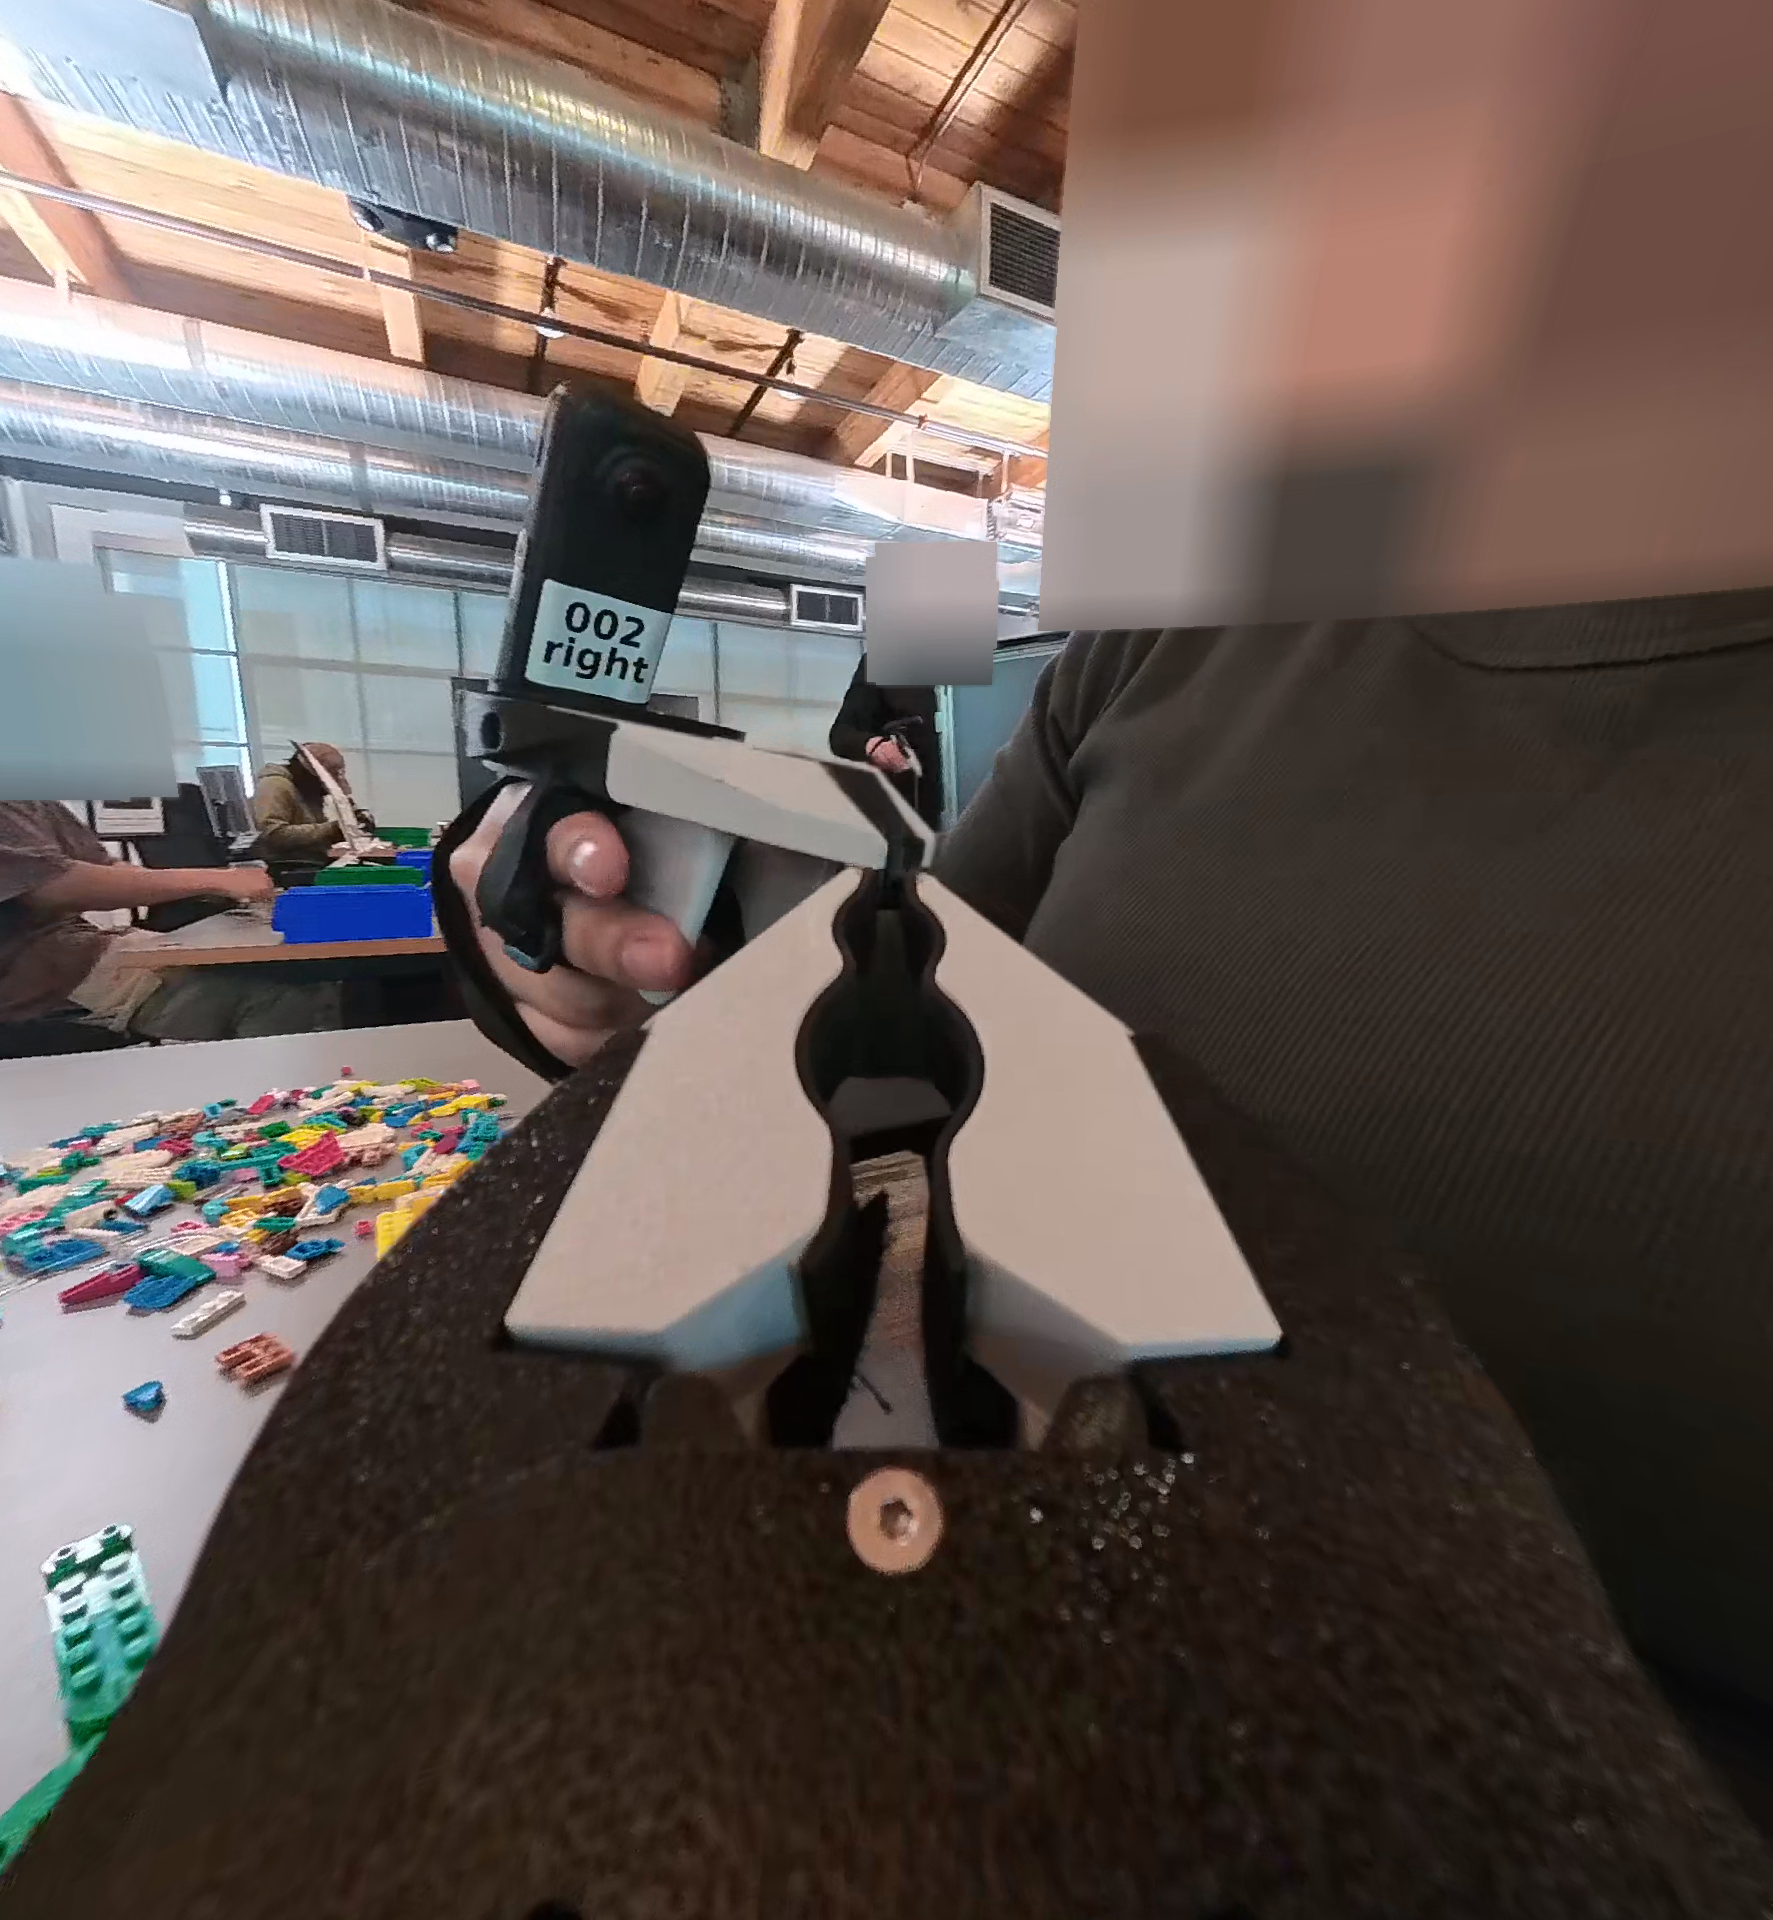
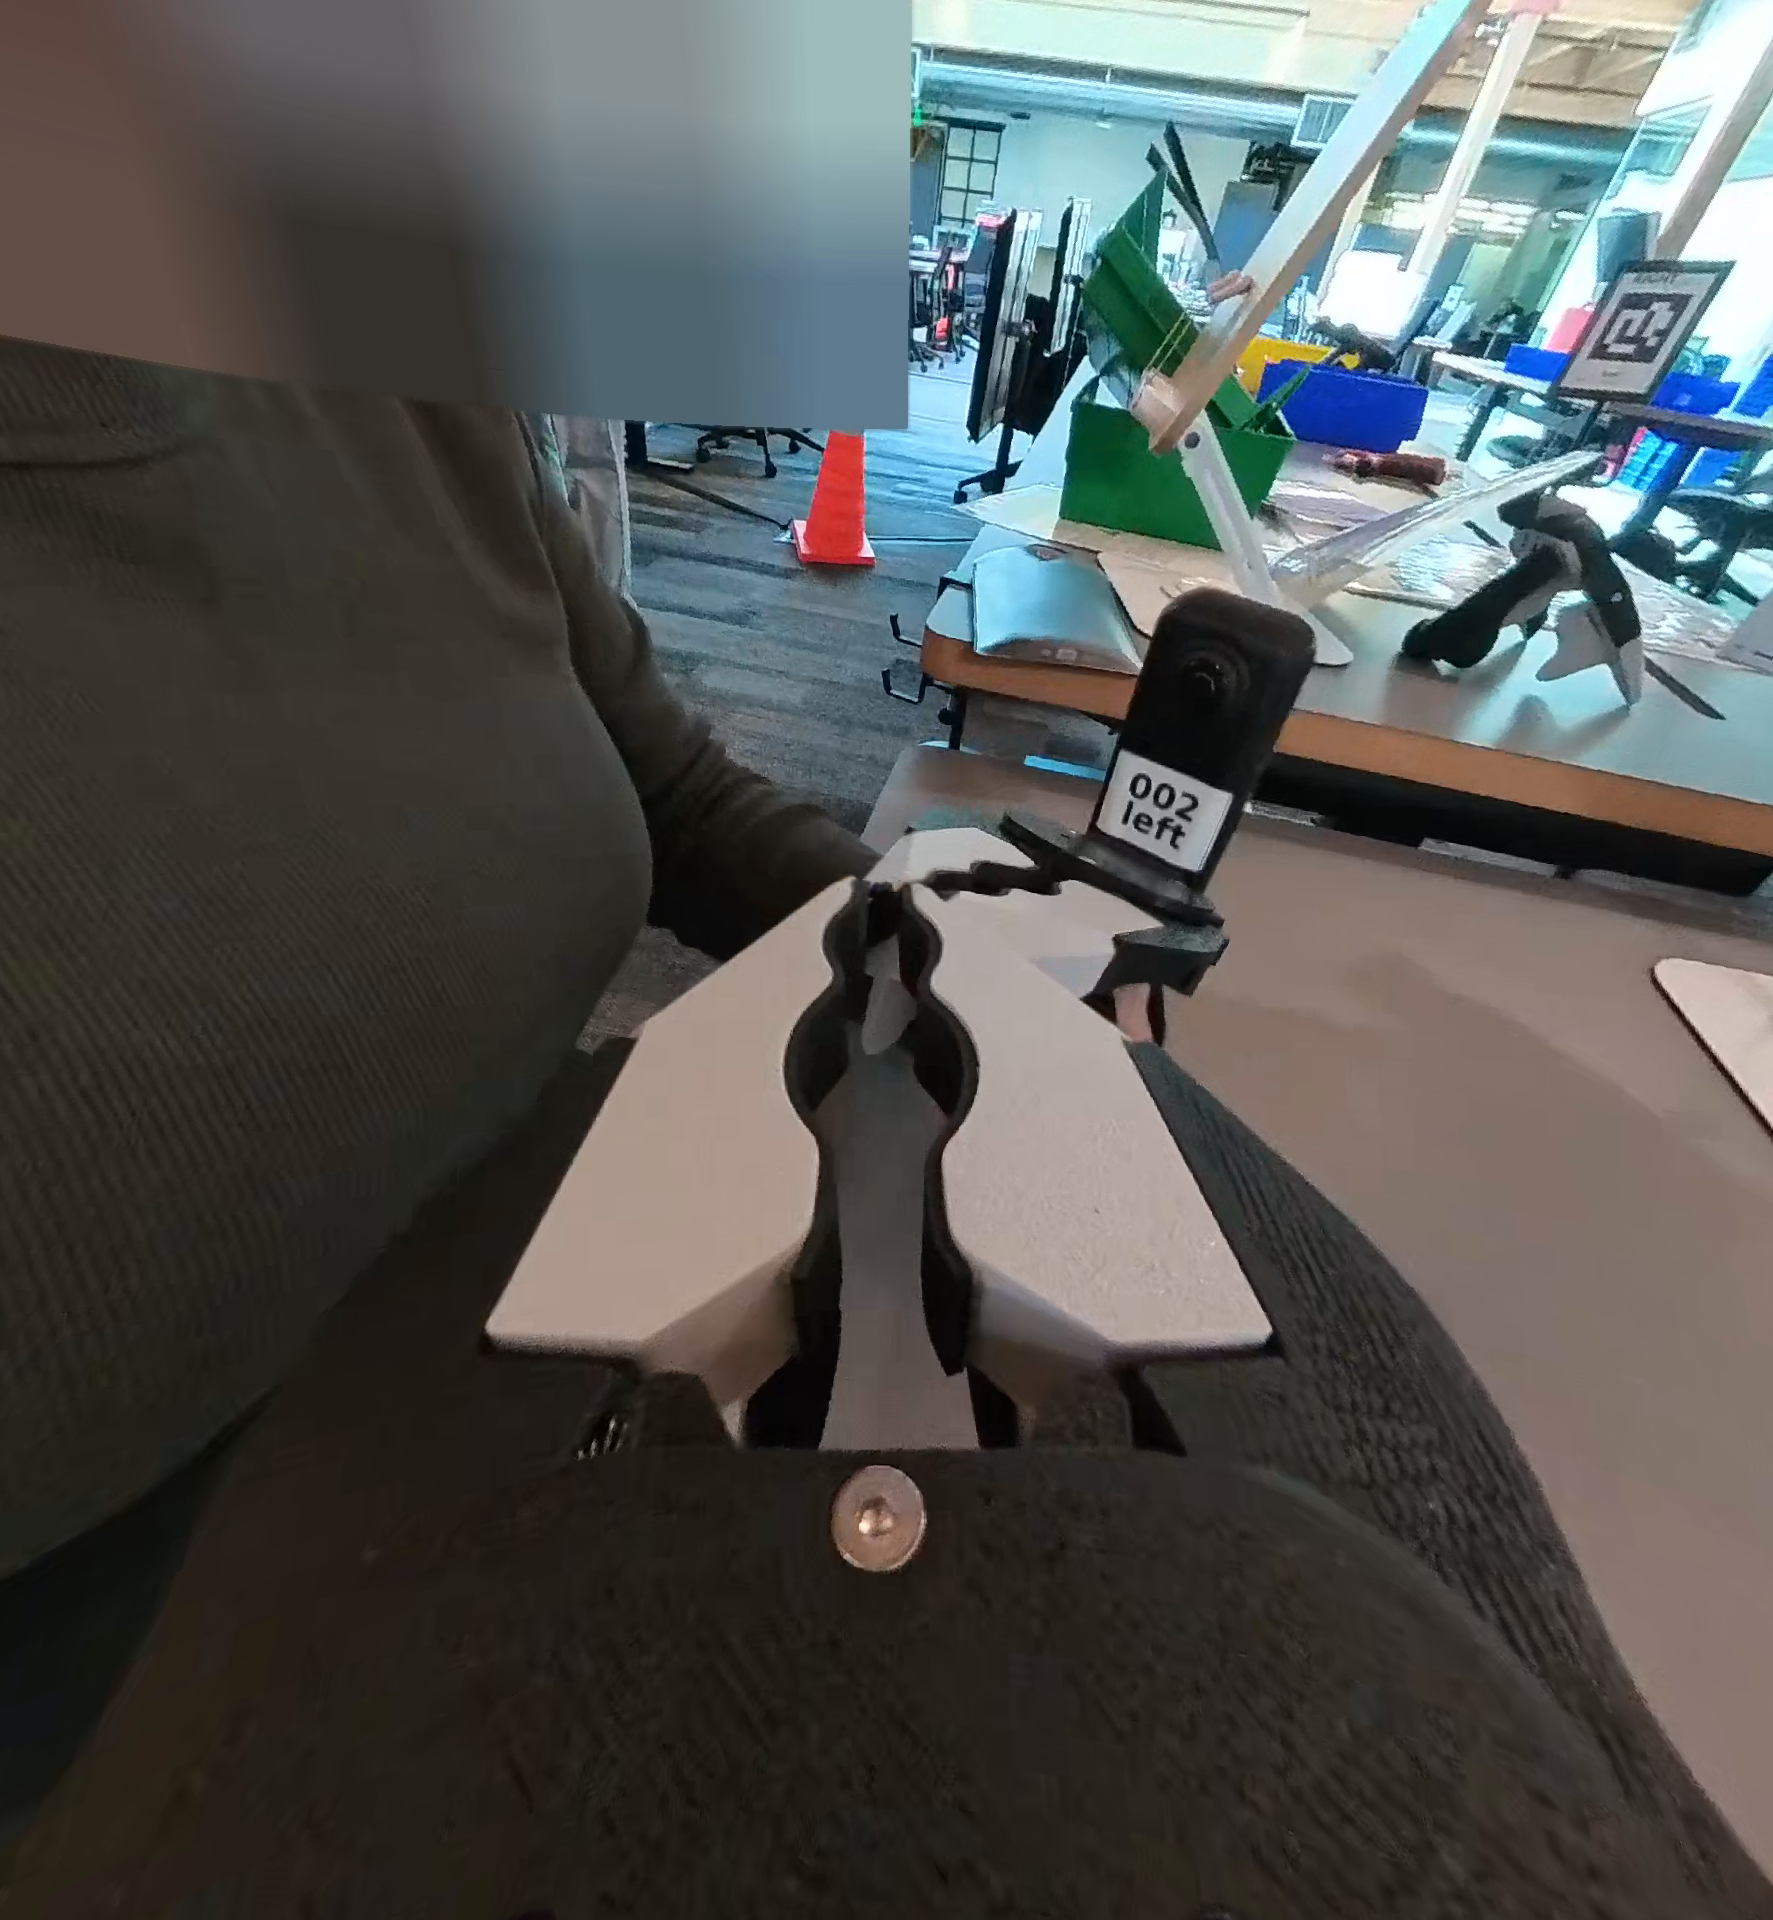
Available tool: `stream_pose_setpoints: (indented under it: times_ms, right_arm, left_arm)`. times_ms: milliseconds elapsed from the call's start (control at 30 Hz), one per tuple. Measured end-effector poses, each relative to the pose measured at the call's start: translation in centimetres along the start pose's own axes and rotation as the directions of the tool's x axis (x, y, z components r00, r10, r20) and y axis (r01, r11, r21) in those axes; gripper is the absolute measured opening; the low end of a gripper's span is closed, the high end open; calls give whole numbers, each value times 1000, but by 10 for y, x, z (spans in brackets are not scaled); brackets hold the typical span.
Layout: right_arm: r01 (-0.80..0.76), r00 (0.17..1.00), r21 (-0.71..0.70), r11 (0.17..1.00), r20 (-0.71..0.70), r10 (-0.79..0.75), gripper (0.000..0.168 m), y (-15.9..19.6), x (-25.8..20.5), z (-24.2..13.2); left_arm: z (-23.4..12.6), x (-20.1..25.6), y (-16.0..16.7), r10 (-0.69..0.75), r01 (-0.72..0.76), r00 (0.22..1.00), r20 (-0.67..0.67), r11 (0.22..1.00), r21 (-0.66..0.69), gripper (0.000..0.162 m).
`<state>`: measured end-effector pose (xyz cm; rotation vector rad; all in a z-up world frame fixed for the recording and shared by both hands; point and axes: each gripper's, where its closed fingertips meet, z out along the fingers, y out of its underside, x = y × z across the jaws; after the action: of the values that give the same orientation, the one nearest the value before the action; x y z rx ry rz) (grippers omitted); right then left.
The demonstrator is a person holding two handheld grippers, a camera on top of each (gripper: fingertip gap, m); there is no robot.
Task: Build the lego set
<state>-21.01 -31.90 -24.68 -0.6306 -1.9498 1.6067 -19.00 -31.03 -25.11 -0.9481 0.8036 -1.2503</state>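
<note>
Left wrist view: both hand-held grippers meet tip to tip, raised off the tabletop [image 1: 82, 1455]. The left hand-held gripper [image 1: 887, 883] and the right hand-held gripper [image 2: 877, 896] look closed, contents indiscernible. The loose lego pile [image 1: 186, 1184] lies low leftward, nearer the right one.

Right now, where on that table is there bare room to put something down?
Bare tabletop lies between the brick pile and the green-and-white build. In the right wrist view, grey table is open up to the white mat. The pile is crowded.

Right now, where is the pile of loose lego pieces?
In the left wrist view, the pile of lego pieces lies on the grey table, left of the left gripper.
</note>
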Motion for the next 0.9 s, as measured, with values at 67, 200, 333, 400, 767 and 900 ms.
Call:
stream_pose_setpoints:
  times_ms: [67,200,333,400,767,900]
  right_arm:
    - [8,999,-14,1000,-34,-8,4,1,4,-1]
    - [23,995,-40,999,-97,-27,2,5,12,-3]
    - [57,985,-79,995,-160,-69,2,13,22,-9]
    - [55,978,-89,995,-196,-71,2,19,31,-15]
    - [-124,935,-66,990,-343,94,3,75,89,-44]
    - [-135,905,-145,980,-420,62,2,100,110,-48]
  left_arm:
    - [-2,-5,0,26,-26,999,40,1000,-13,1]
    - [-5,-15,2,94,-88,988,119,994,-59,1]
    - [-10,-26,6,120,-102,973,198,990,-97,1]
    - [-18,-42,12,161,-116,944,289,979,-169,9]
    - [-161,-168,100,296,227,831,470,591,-774,56]
    - [-141,-170,92,227,125,904,363,671,-731,44]
